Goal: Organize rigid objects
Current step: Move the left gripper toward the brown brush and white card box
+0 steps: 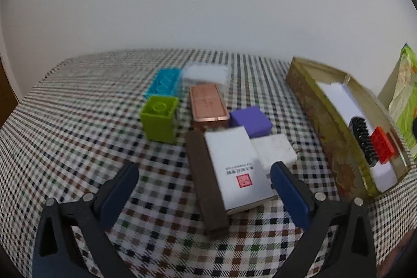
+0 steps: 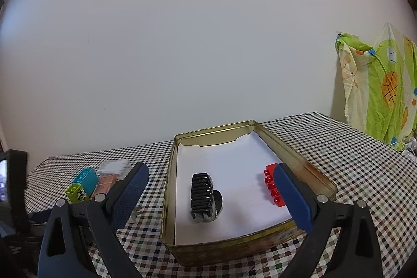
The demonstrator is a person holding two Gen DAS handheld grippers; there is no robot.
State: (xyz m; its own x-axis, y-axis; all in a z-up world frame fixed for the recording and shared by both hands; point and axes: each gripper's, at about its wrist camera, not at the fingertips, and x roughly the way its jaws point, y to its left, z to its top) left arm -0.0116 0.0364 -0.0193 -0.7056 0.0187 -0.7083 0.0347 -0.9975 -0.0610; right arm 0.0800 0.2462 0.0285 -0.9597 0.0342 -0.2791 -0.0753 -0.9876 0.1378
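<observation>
We see both grippers, left (image 1: pixel 204 171) and right (image 2: pixel 211 190), with fingers apart, holding nothing. Inside the tin (image 2: pixel 307 173) lie the black clip (image 2: pixel 202 197) and red brick (image 2: pixel 271 185); the white box (image 1: pixel 234 163) lies left of the tin.

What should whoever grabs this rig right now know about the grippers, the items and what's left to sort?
Left gripper: open, empty, above the white box.
Right gripper: open, empty, over the tin.
Done: black clip and red brick lie in the tin.
Left on the cloth: white box, brown bar, purple block, white block, copper case, green brick, blue brick, clear packet.
</observation>
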